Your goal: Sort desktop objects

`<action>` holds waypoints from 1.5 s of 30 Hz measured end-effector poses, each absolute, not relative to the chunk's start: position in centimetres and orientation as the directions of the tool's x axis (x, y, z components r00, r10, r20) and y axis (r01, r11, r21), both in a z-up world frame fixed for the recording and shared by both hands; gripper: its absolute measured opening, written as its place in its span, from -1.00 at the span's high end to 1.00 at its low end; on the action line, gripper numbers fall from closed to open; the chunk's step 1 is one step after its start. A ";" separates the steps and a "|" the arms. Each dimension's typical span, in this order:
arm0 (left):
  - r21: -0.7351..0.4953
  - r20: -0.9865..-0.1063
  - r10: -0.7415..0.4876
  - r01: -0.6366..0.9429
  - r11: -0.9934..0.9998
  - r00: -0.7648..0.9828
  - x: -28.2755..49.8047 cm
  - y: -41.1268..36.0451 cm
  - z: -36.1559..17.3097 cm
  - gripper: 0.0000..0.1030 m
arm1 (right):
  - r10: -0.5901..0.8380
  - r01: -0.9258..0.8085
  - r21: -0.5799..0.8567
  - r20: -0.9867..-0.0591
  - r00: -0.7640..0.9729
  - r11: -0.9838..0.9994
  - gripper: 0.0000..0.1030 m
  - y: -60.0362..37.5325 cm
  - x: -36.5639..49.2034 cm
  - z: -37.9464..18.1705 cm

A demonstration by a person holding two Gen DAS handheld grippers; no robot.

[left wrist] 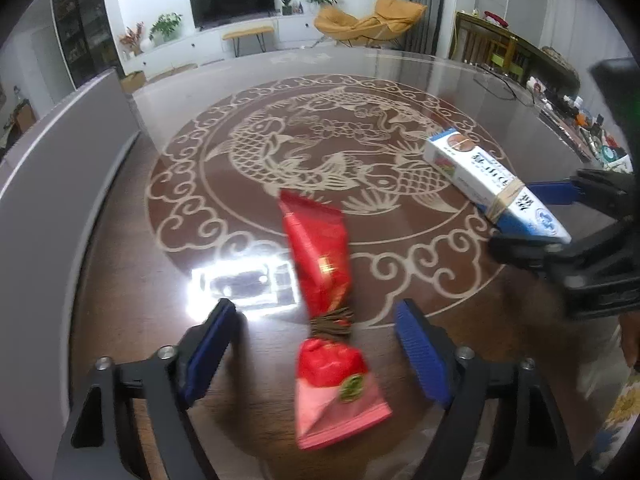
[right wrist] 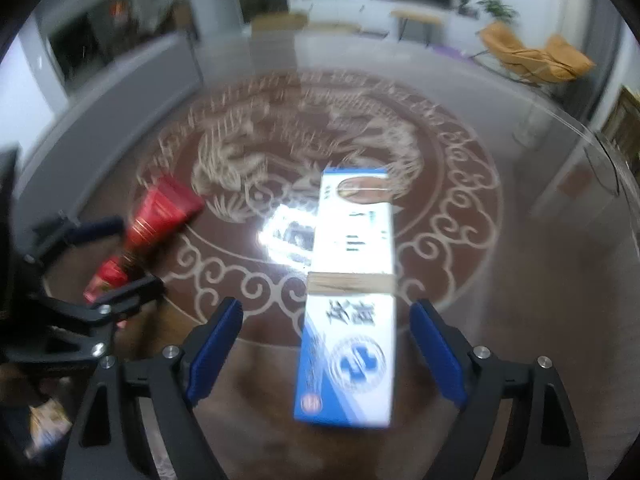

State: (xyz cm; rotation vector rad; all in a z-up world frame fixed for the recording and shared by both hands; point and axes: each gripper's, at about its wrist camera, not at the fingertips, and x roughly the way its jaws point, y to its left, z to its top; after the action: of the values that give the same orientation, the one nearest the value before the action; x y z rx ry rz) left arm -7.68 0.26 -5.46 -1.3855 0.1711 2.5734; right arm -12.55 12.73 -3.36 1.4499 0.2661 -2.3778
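Left wrist: jaws wide apart, red packet (left wrist: 320, 264) untouched between

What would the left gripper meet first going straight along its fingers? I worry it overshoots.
Probably the red packet lying between the open left gripper fingers, then the glass tabletop beneath; depth is unclear.

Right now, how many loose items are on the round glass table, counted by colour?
Red: 1, the red foil packet tied with brown string, between the left gripper pads.
Blue and white: 1, the blue-and-white cardboard box with a tan band, between the right gripper pads.
Total: 2, both lying on the round glass table.
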 end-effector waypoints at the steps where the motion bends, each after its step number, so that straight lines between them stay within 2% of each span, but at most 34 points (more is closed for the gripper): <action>1: 0.007 -0.828 0.140 -0.260 -0.965 -0.543 -7.3 0.5 -5.2 -0.05 | -0.176 0.386 0.004 -0.894 -0.412 -0.922 -0.25 12.5 -12.7 -3.5; 2: 0.013 -0.822 0.148 -0.278 -0.961 -0.550 -7.0 0.8 -5.1 0.41 | -0.162 0.389 -0.010 -0.899 -0.406 -0.921 -0.03 12.3 -12.7 -3.6; 3: 0.024 -0.817 0.149 -0.292 -0.956 -0.557 -6.7 1.2 -5.0 0.57 | -0.159 0.389 -0.016 -0.897 -0.412 -0.921 0.07 12.5 -12.5 -3.5; 4: 0.050 -0.811 0.136 -0.300 -0.953 -0.569 -6.2 1.5 -5.0 0.58 | -0.161 0.389 -0.013 -0.897 -0.411 -0.921 0.16 12.6 -12.4 -3.4; 6: 0.058 -0.798 0.133 -0.295 -0.954 -0.587 -5.6 1.5 -4.7 0.58 | -0.181 0.377 0.010 -0.889 -0.421 -0.926 0.16 13.4 -11.7 -3.0; 18: -0.081 -0.697 0.228 -0.241 -0.967 -0.680 -2.5 -1.7 1.8 0.58 | -0.388 0.290 0.277 -0.795 -0.466 -0.916 0.18 17.3 -8.4 1.6; 25: -0.143 -0.666 0.248 -0.206 -0.968 -0.704 -1.7 -5.1 4.7 0.58 | -0.445 0.297 0.337 -0.755 -0.482 -0.893 0.20 16.9 -8.3 4.5; 27: -0.155 -0.669 0.248 -0.195 -0.968 -0.701 -1.5 -6.1 4.9 0.58 | -0.446 0.307 0.331 -0.746 -0.495 -0.893 0.49 16.5 -8.3 5.4; 28: -0.161 -0.669 0.248 -0.189 -0.969 -0.701 -1.4 -6.7 5.0 0.58 | -0.444 0.308 0.327 -0.745 -0.498 -0.894 0.55 16.4 -8.3 5.7; 33: -0.166 -0.677 0.251 -0.189 -0.968 -0.691 -0.9 -7.9 4.4 0.58 | -0.409 0.305 0.291 -0.785 -0.466 -0.907 0.55 16.4 -8.7 5.3; 34: -0.169 -0.679 0.254 -0.190 -0.967 -0.689 -0.7 -8.0 4.2 0.58 | -0.398 0.302 0.281 -0.792 -0.464 -0.911 0.52 16.4 -8.7 5.1; 36: -0.171 -0.681 0.256 -0.191 -0.967 -0.687 -0.5 -8.1 4.0 0.58 | -0.358 0.282 0.253 -0.825 -0.437 -0.925 0.21 16.2 -8.7 4.0; 37: -0.175 -0.683 0.259 -0.190 -0.966 -0.683 -0.3 -8.1 3.7 0.58 | -0.351 0.280 0.249 -0.837 -0.420 -0.927 -0.23 16.0 -8.8 3.4; 39: -0.185 -0.682 0.266 -0.191 -0.964 -0.681 -0.1 -8.1 3.5 0.58 | -0.321 0.294 0.212 -0.859 -0.398 -0.932 -0.69 14.7 -8.8 2.2; 43: -0.200 -0.673 0.278 -0.194 -0.960 -0.686 0.4 -8.1 4.2 0.58 | -0.224 0.359 0.083 -0.900 -0.373 -0.930 -0.70 10.6 -9.9 -0.6; 45: -0.197 -0.665 0.277 -0.195 -0.961 -0.693 1.0 -8.5 4.7 0.58 | -0.188 0.393 0.046 -0.926 -0.329 -0.918 -0.62 9.4 -10.6 -2.7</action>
State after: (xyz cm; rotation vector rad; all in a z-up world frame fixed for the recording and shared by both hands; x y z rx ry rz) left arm 1.00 -8.46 4.67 -1.0757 -0.1618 2.6709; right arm -10.59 9.36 -2.67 1.5570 0.2638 -2.2889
